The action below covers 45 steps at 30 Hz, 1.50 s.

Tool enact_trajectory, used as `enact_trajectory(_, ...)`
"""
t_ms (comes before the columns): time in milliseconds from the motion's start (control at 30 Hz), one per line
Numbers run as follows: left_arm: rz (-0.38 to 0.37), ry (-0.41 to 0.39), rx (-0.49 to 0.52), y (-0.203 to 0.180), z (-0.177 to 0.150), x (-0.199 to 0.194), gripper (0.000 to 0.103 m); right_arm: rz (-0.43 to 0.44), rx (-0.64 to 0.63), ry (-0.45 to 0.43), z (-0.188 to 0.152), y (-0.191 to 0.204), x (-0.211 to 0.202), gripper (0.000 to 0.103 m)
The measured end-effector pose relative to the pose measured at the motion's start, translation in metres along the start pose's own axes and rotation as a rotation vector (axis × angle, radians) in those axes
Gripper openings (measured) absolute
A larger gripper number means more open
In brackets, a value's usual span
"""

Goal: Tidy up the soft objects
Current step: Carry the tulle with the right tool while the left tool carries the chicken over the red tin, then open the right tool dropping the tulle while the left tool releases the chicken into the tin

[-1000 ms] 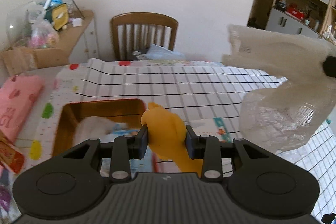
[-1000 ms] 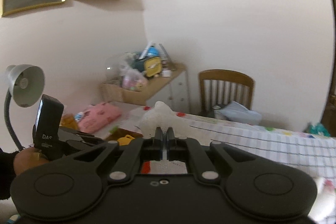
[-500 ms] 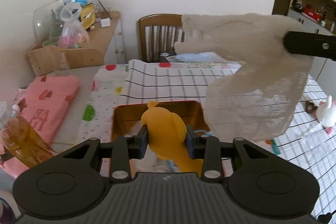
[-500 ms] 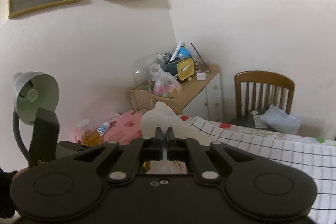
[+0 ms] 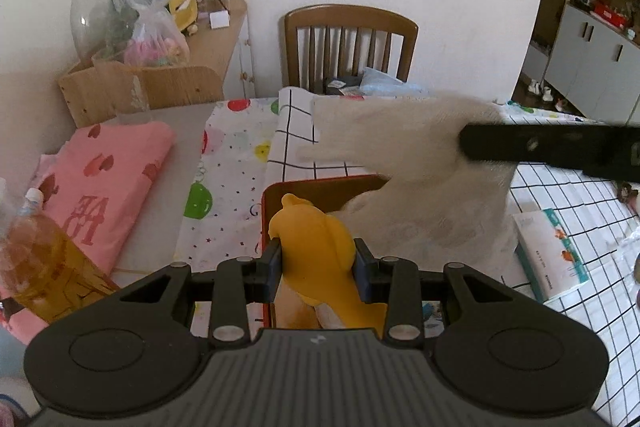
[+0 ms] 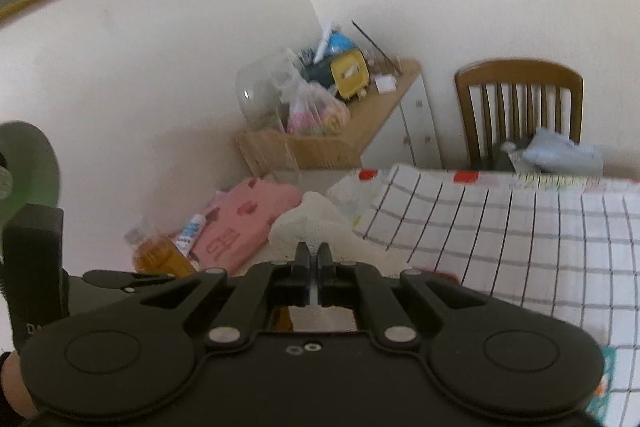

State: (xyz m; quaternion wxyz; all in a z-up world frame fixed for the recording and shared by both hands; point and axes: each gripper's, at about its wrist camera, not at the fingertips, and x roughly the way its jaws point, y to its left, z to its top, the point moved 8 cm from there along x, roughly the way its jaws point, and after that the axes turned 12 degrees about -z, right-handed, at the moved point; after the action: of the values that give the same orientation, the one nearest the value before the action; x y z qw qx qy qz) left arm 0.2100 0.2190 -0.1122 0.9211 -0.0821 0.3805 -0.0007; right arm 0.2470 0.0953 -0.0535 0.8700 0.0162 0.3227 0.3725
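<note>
My left gripper (image 5: 316, 259) is shut on a soft yellow toy (image 5: 316, 239) and holds it above the near end of a red-rimmed wooden box (image 5: 320, 187) on the table. My right gripper (image 6: 314, 253) is shut on a white mesh cloth (image 6: 316, 223). In the left wrist view that cloth (image 5: 412, 163) hangs from the right gripper's dark finger (image 5: 552, 147) and drapes down over the right side of the box. Part of the box's inside is hidden behind the toy and the cloth.
A folded pink cloth (image 5: 108, 179) and a bottle of amber liquid (image 5: 40, 259) lie at the left. A tissue pack (image 5: 548, 255) sits right of the box on the checked tablecloth (image 5: 568, 199). A wooden chair (image 5: 348, 47) and a cluttered side cabinet (image 5: 168, 39) stand behind the table.
Both grippers have moved left over the table. The cloth has swung from the far right to hang over the box. The toy now sits above the box's near end.
</note>
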Motion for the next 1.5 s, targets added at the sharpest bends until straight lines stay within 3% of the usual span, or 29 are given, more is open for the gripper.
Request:
enact_trajectory(300,-0.019,0.040,0.035,0.006,-0.010,0.026,0.035,-0.046,0.052,0.121,-0.045,-0.007,0.030,0.003)
enact_trajectory(633,-0.050,0.084,0.043,0.005,-0.023,0.048,0.036,-0.091,0.039,0.196,-0.077,-0.014,0.041,0.007)
enact_trajectory(833,-0.053,0.096,0.030,0.006,-0.028,0.053,0.038,-0.116,-0.015,0.198,-0.082,-0.009,0.036,0.019)
enact_trajectory(1000,-0.054,0.094,0.010,0.008,-0.027,0.052,0.045,-0.128,-0.056,0.178,-0.077,-0.005,0.030,0.029)
enact_trajectory(1067,-0.060,0.087,0.003,0.008,-0.026,0.050,0.060,-0.124,-0.063,0.179,-0.076,-0.005,0.027,0.032)
enact_trajectory(1133,-0.071,0.071,-0.001,0.007,-0.025,0.045,0.067,-0.129,-0.071,0.177,-0.075,-0.004,0.025,0.035)
enact_trajectory(1500,-0.087,0.029,-0.031,0.008,-0.018,0.021,0.068,-0.139,-0.087,0.132,-0.065,0.003,-0.002,0.056)
